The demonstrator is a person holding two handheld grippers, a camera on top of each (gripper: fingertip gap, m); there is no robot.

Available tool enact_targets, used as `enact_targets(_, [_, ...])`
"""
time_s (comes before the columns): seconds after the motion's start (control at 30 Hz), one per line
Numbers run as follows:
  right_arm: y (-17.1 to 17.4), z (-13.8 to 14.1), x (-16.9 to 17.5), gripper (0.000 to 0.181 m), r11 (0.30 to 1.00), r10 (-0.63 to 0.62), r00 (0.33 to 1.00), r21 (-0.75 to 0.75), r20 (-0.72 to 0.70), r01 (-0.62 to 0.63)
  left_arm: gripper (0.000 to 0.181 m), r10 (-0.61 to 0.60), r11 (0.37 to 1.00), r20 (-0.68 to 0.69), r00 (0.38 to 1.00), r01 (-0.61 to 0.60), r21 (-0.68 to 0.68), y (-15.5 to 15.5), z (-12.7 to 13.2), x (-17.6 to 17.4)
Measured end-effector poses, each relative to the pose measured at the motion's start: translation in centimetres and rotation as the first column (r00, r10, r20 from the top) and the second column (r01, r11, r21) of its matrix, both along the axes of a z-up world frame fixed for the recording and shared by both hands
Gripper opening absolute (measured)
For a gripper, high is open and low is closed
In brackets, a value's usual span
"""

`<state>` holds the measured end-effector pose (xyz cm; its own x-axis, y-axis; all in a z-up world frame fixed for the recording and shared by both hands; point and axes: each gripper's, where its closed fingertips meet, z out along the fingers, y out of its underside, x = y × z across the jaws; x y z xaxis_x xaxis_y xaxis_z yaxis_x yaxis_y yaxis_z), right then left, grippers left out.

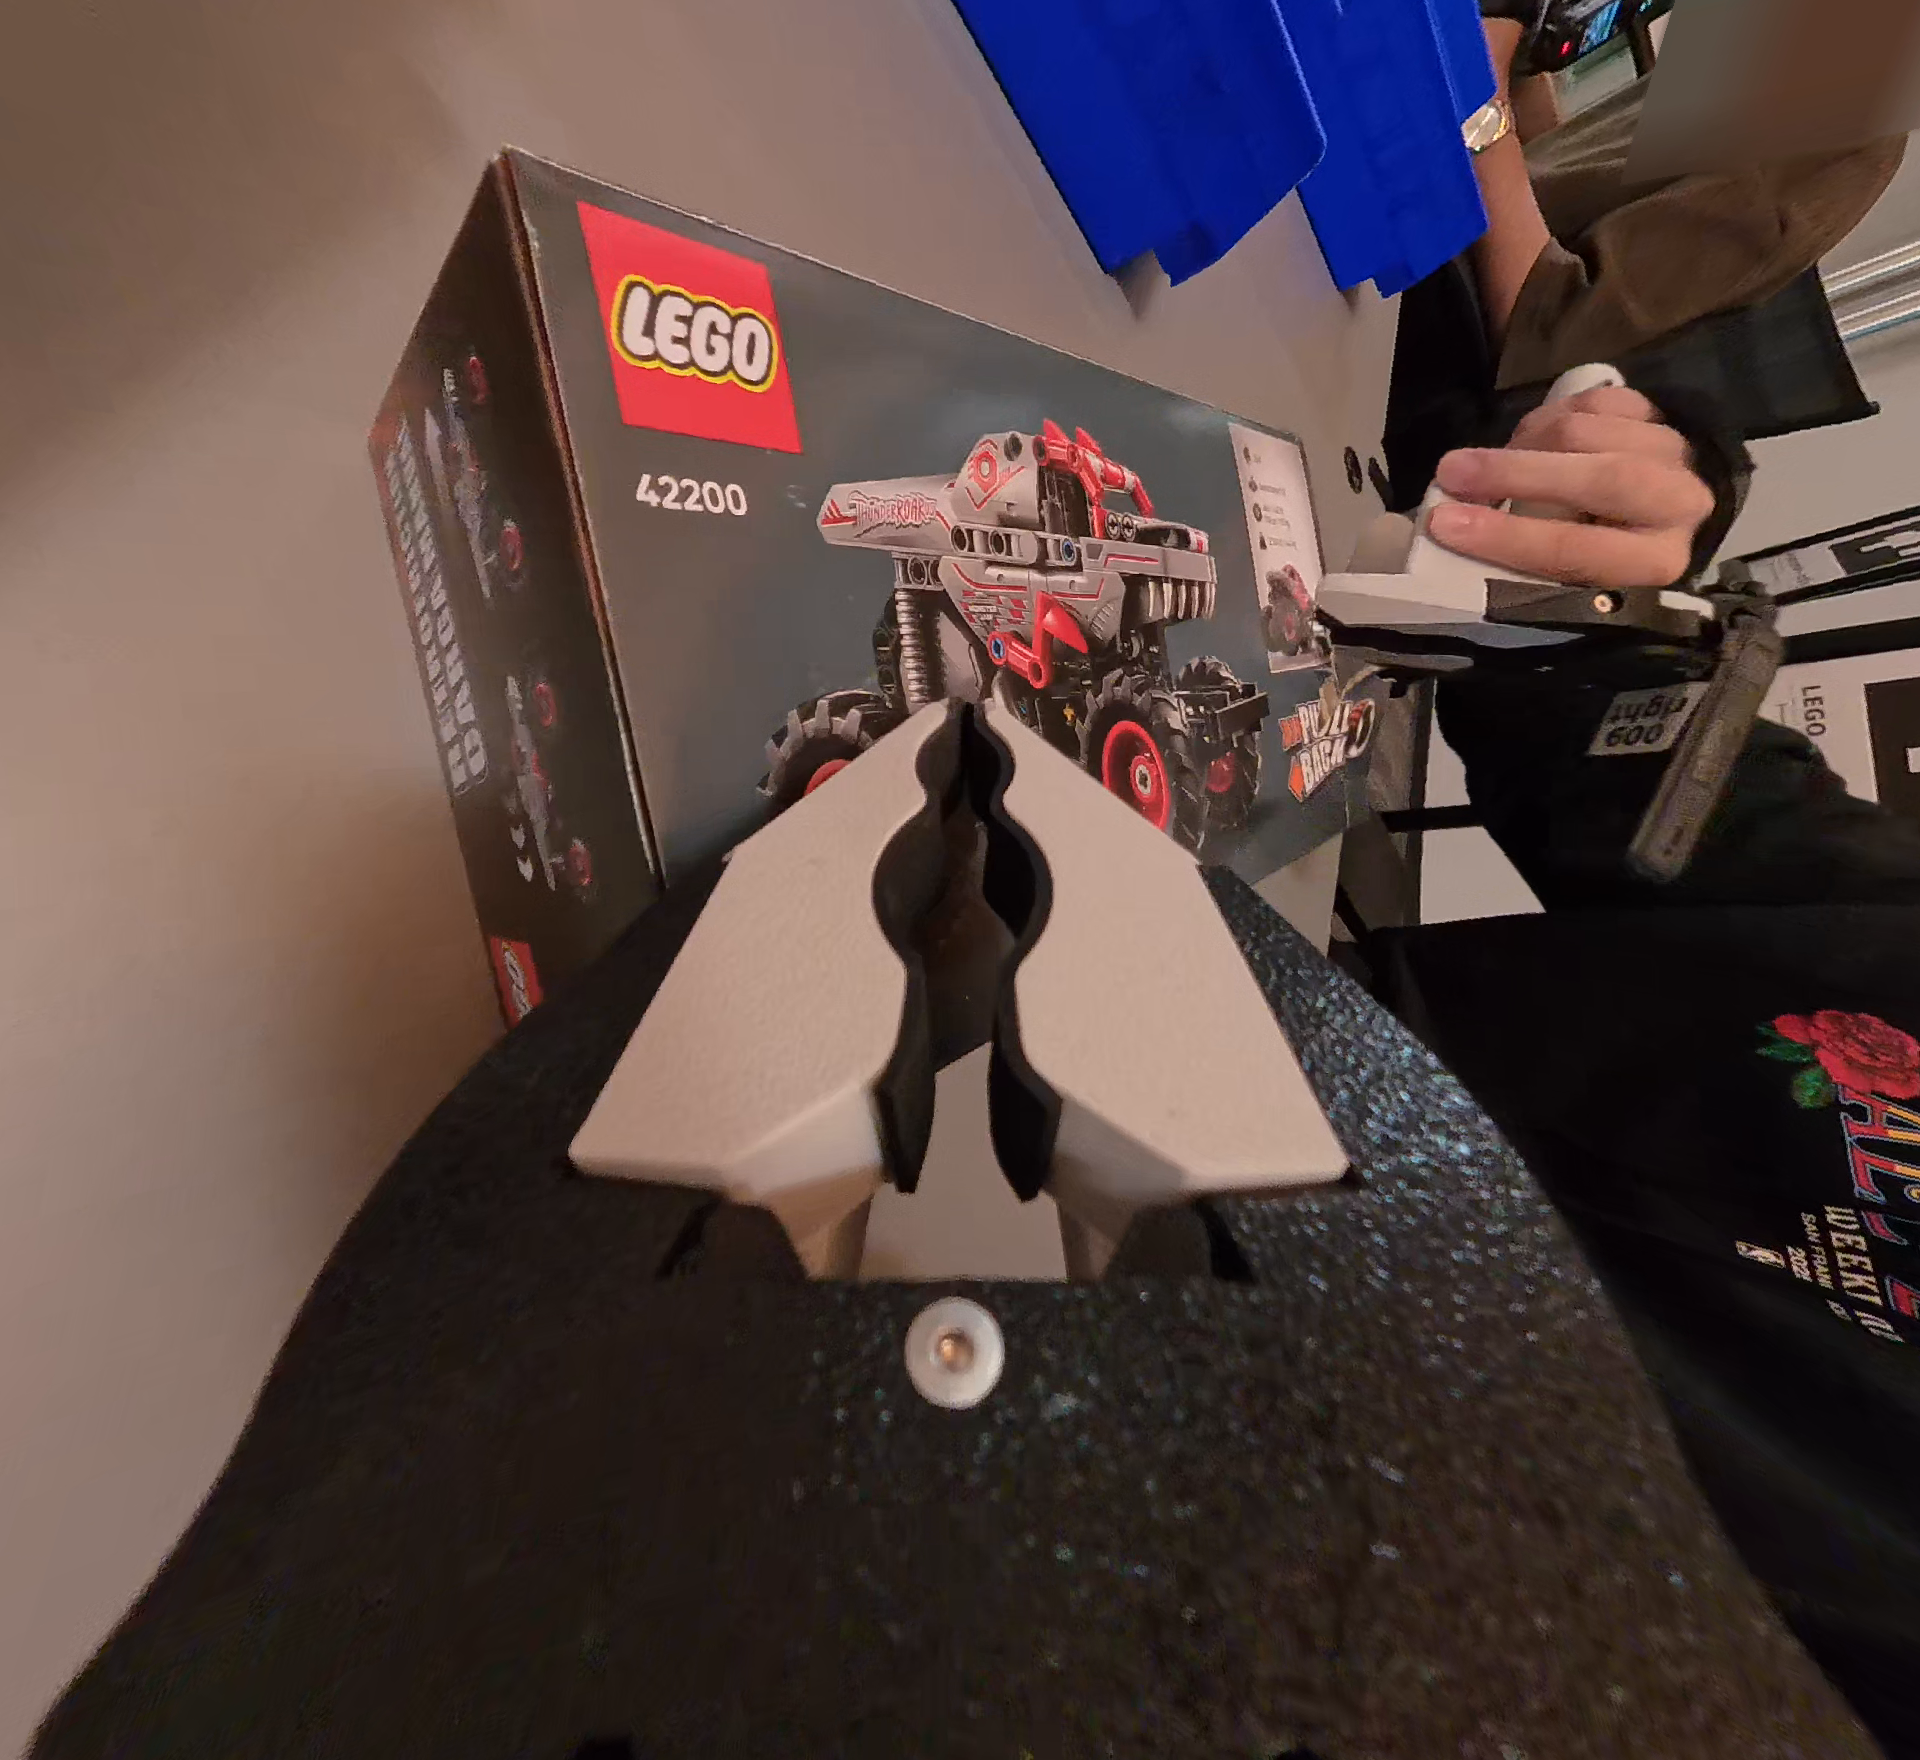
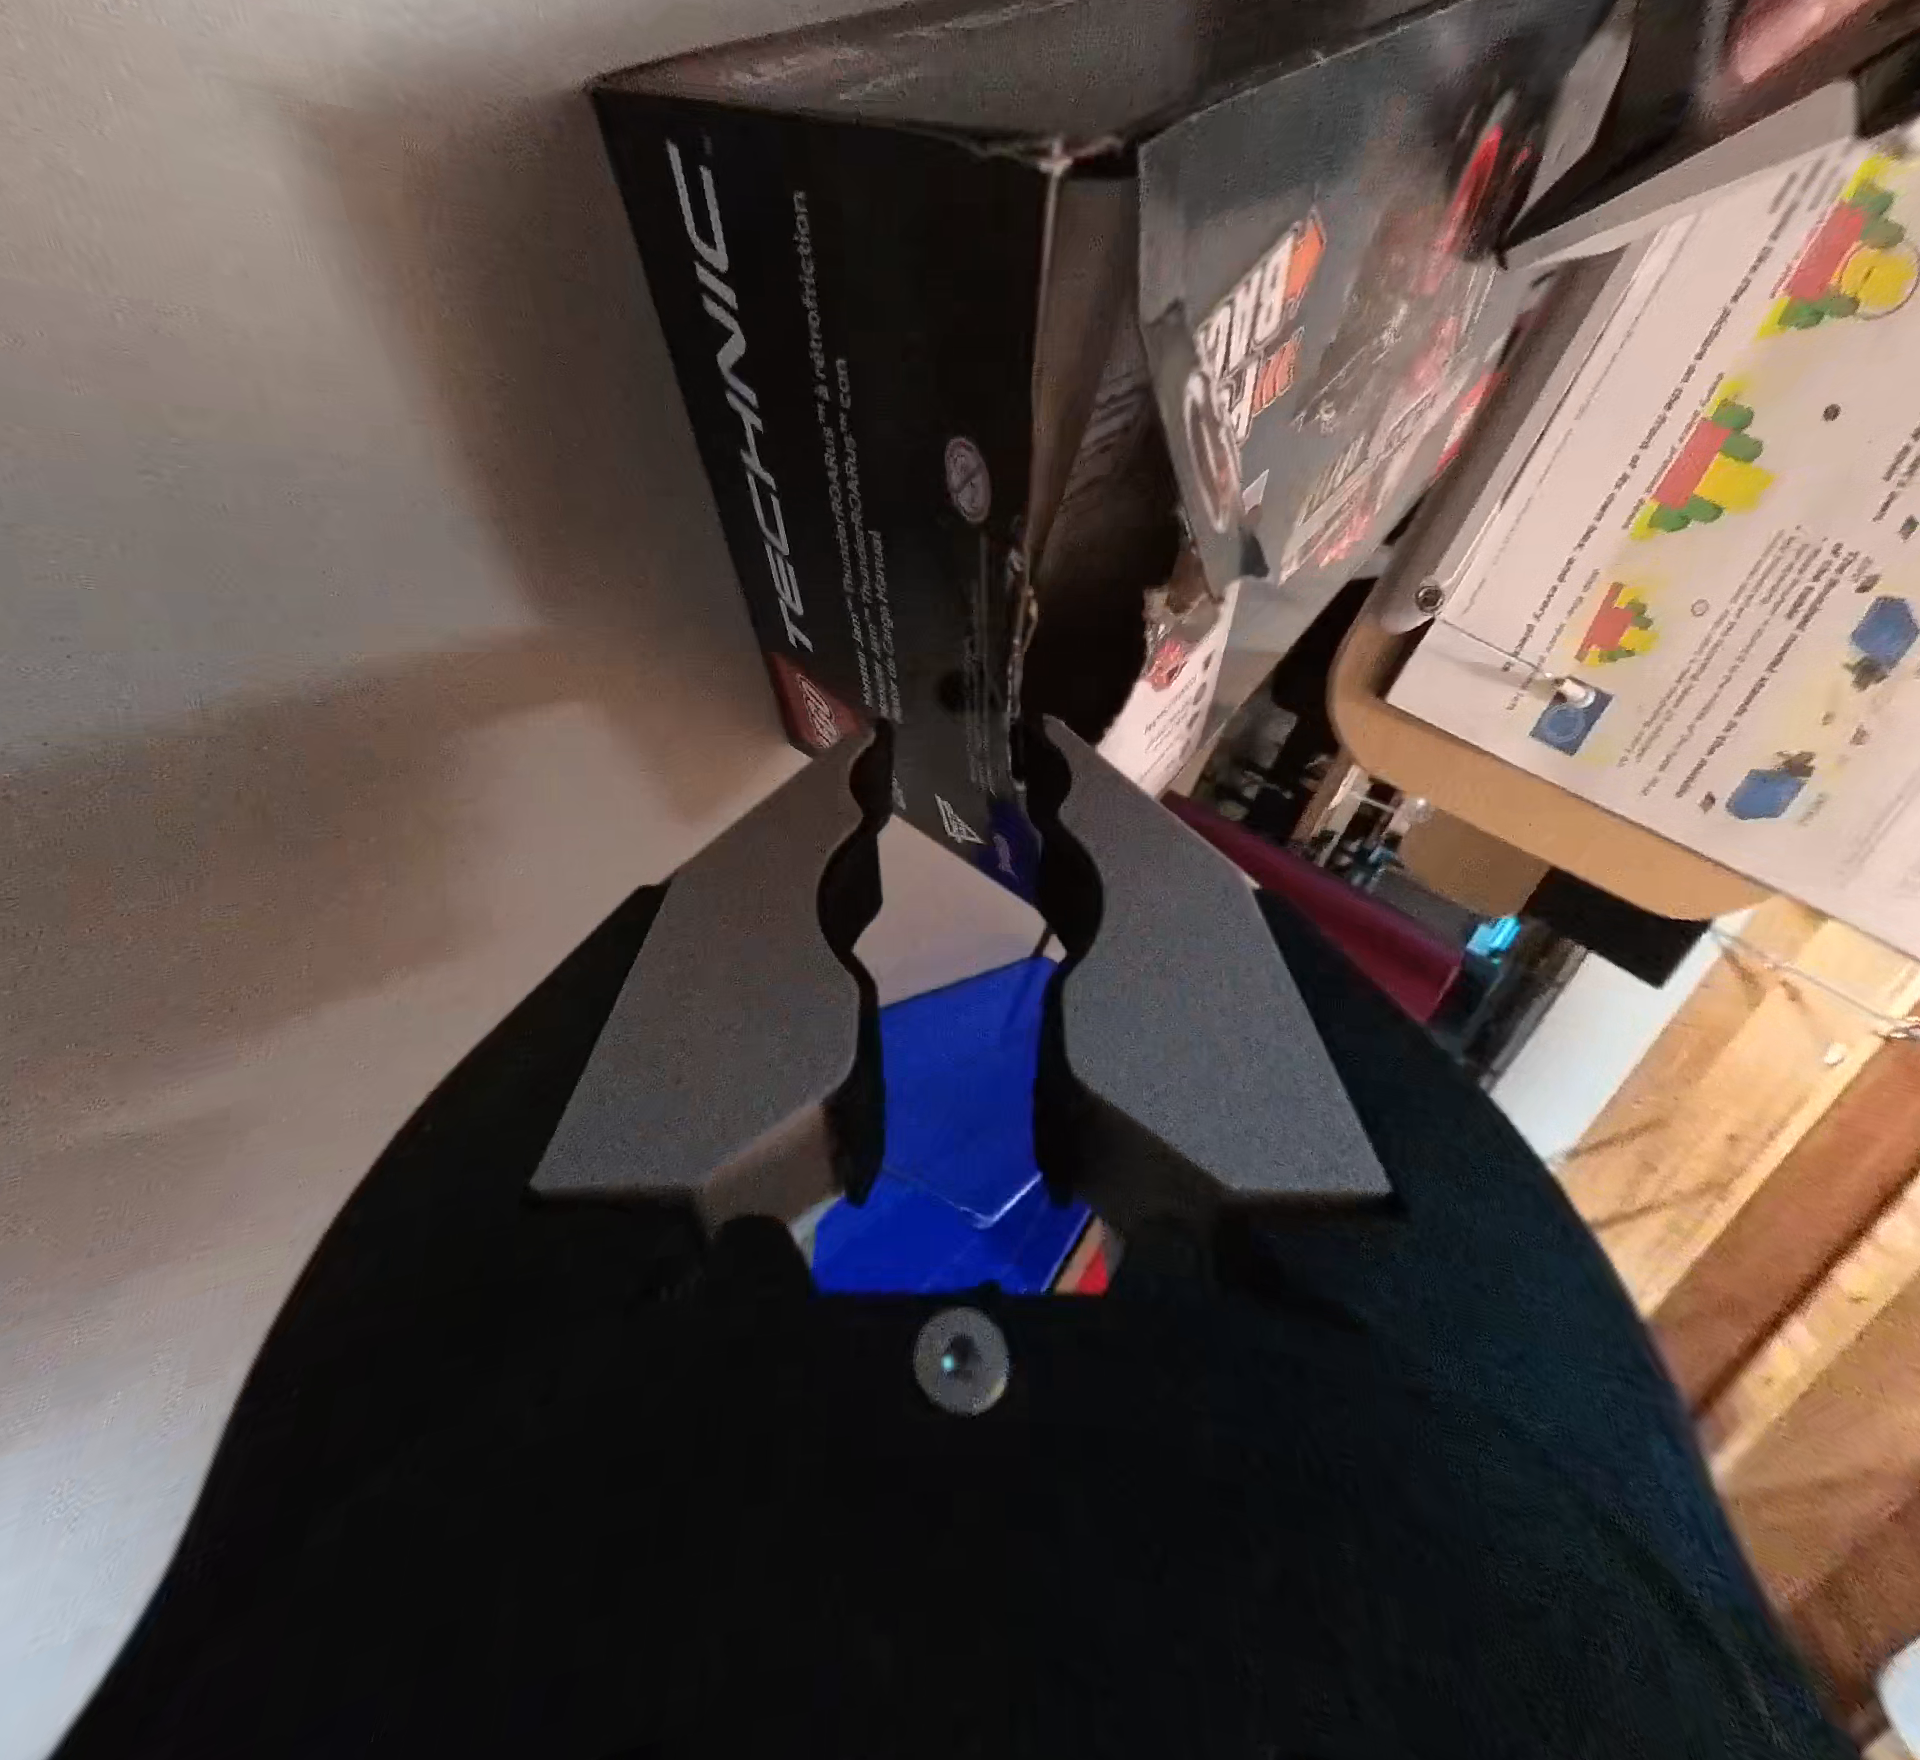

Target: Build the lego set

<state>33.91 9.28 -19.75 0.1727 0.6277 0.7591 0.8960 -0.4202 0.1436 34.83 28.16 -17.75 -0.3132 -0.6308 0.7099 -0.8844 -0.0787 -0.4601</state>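
The Lego set box [image 1: 935, 463], dark with a red logo and a monster truck picture, stands on the pale table [image 1: 208, 619]. My left gripper [image 1: 961, 723] is shut and empty, just in front of the box's front face. My right gripper [image 1: 1340, 614], held by a hand [image 1: 1558, 495], is at the box's right end. In the right wrist view the right gripper [image 2: 961, 749] is open, its jaws apart in front of the box's black end panel [image 2: 831, 411]. A printed end flap [image 2: 1330, 380] hangs open beside that panel.
Blue plastic bins [image 1: 1195, 48] stand behind the box and show between the right fingers [image 2: 956, 1087]. A board with a printed instruction sheet [image 2: 1714, 463] lies past the box. A person in dark clothing [image 1: 1714, 1087] is at the right.
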Motion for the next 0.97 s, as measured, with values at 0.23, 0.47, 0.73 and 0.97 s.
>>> enact_targets(0.23, [0.6, 0.0, 2.7, 0.022, 0.991, 0.106, 0.994, 0.083, 0.036, -0.109, 0.000, 0.005, 1.000, -0.002, 1.000, -0.005, 0.004, -0.1, 0.0, 0.3])
enact_targets(0.47, [0.7, -0.1, 3.2, 0.018, 0.991, 0.088, 0.994, 0.110, -0.071, -0.080, 0.000, 0.010, 1.000, 0.003, 1.000, -0.010, 0.028, 0.0, -0.1, 0.5])
enact_targets(0.73, [1.7, 0.1, -7.8, 0.016, 0.982, 0.173, 0.979, 0.097, -0.111, -0.162, 0.000, -0.144, 0.957, 0.185, 0.972, 0.089, 0.278, -1.9, 0.6, -1.7])
enact_targets(0.97, [3.5, 0.2, -10.4, 0.017, 0.973, 0.156, 0.962, 0.203, -0.225, -0.110, 0.000, -0.181, 0.963, 0.170, 0.969, 0.140, 0.229, -5.8, 0.6, -4.3])
